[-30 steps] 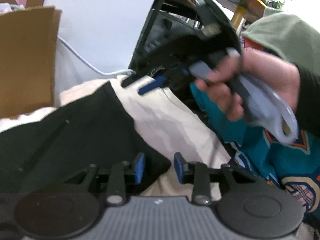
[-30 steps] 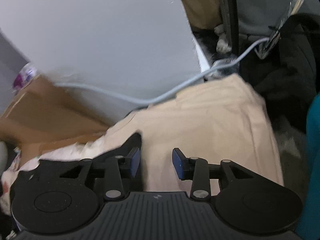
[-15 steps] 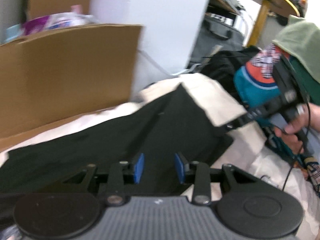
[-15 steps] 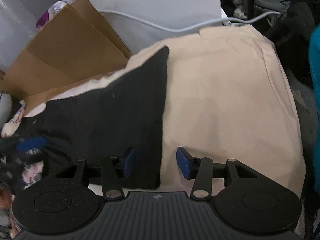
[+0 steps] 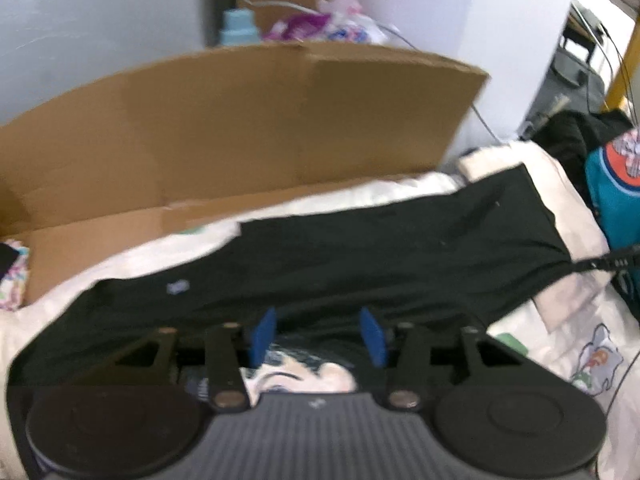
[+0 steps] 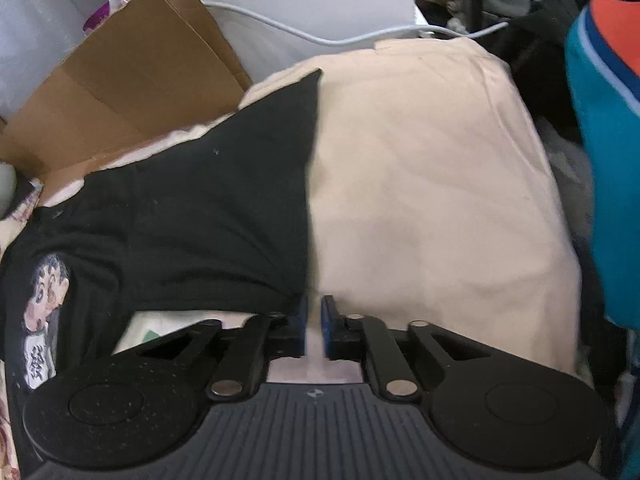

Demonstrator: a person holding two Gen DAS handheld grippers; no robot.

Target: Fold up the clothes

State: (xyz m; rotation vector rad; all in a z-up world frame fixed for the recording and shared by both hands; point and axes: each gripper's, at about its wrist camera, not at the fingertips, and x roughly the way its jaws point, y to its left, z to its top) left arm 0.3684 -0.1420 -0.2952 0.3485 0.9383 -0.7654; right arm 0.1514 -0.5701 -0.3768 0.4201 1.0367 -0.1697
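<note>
Here the right tool [image 6: 313, 322], angled downward, pinches the black shirt's [image 6: 208, 200] corner.

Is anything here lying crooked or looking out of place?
Yes. The black shirt lies askew on the beige garment: one corner runs up to a point toward the cardboard, and its printed part is bunched at the left. A teal jersey hangs at the right edge.

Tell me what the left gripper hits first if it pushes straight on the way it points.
Most likely the black T-shirt, which lies right ahead of the left gripper; its jaws are opening with nothing between them. Depth is uncertain.
</note>
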